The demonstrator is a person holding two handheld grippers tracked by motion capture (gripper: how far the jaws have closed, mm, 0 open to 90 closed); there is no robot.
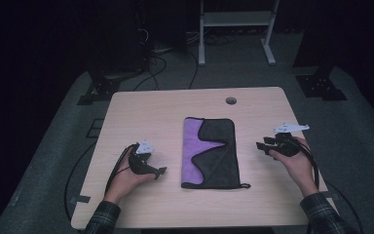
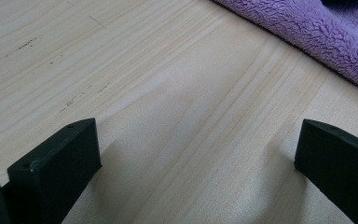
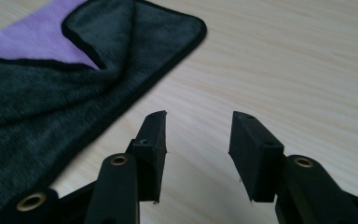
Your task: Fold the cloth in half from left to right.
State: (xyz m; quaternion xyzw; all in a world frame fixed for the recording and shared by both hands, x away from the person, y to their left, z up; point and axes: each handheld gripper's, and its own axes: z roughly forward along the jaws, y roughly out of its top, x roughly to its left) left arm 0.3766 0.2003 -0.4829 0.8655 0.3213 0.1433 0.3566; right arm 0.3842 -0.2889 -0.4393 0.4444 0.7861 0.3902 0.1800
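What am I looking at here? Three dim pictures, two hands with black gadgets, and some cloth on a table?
All three pictures show one moment. The wide one looks down from above a person seated at a wooden table. Each hand holds a black two-jaw grasping tool: the left tool and the right tool. The two close-ups come from small cameras riding on those tools, looking out along their own jaws: the left tool and the right tool. Between the hands lies a folded towel, purple on one face and dark grey on the other, with part turned back. Both tools have their jaws apart over bare wood beside the towel. Nothing is held.
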